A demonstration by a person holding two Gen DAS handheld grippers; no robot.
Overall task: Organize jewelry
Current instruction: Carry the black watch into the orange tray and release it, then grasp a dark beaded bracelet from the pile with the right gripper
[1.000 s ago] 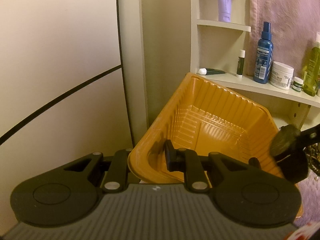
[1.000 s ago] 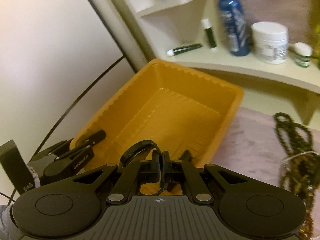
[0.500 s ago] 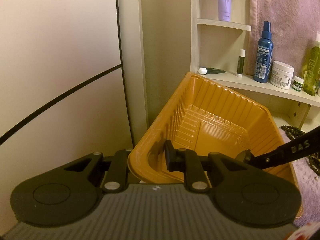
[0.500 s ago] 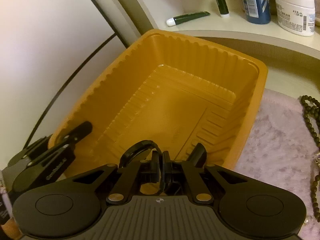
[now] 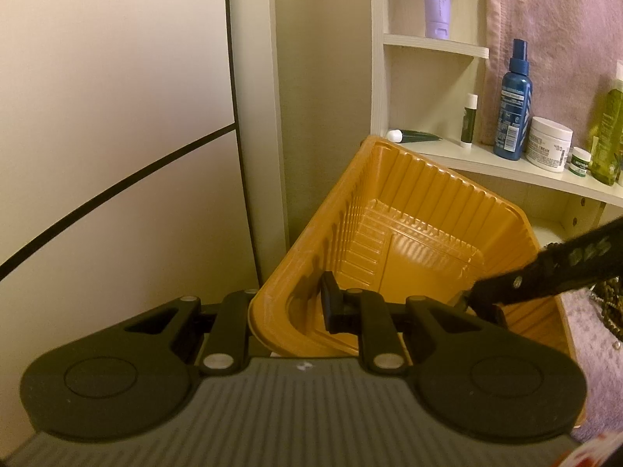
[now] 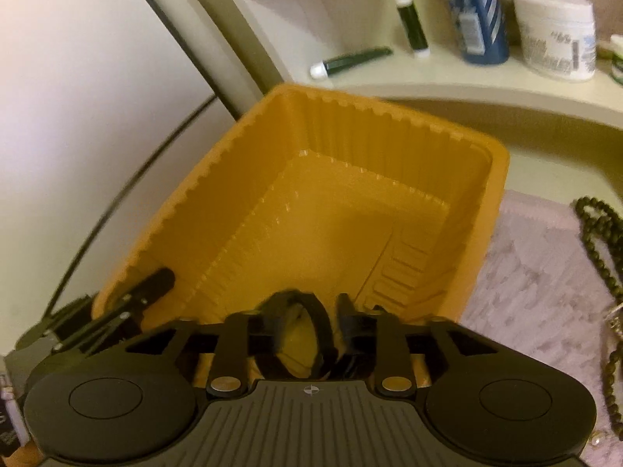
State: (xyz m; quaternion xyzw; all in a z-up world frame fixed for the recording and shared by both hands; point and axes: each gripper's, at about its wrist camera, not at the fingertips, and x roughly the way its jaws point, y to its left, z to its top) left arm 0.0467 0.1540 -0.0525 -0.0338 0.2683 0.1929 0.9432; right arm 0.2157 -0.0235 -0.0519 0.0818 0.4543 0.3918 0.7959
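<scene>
Jewelry is what is being sorted here, and one piece, a black bracelet (image 6: 307, 330), is sitting between the fingers of the right gripper (image 6: 307, 334) over the near end of the orange tray (image 6: 350, 179). That gripper's jaws are opening, with the band loose in the gap and apparently no longer pinched. The left gripper (image 5: 288, 307) is clamping narrowly on the tray's near rim and is tipping the tray up, so its floor is facing the camera at a slant.

Risks are coming mostly from that tilt. Judging by the angle, the bracelet may be sliding down to the low corner or bouncing on the ribbed plastic and hopping over the rim. It could also be catching on a finger as the jaws part and then being carried back out. If the left hold on the thin rim is slipping, the whole tray may be dropping flat and jolting.

More pieces are waiting on the right: a dark bead necklace (image 6: 599, 241) is lying on a pale pink towel (image 6: 537, 272) just beside the tray. Behind, a cream shelf (image 5: 506, 163) is carrying a blue spray bottle (image 5: 512, 113), a white jar (image 5: 549, 144), a lip balm (image 5: 468, 118) and a dark tube (image 5: 416, 136). A pale panelled wall (image 5: 109, 97) is filling the left side.
</scene>
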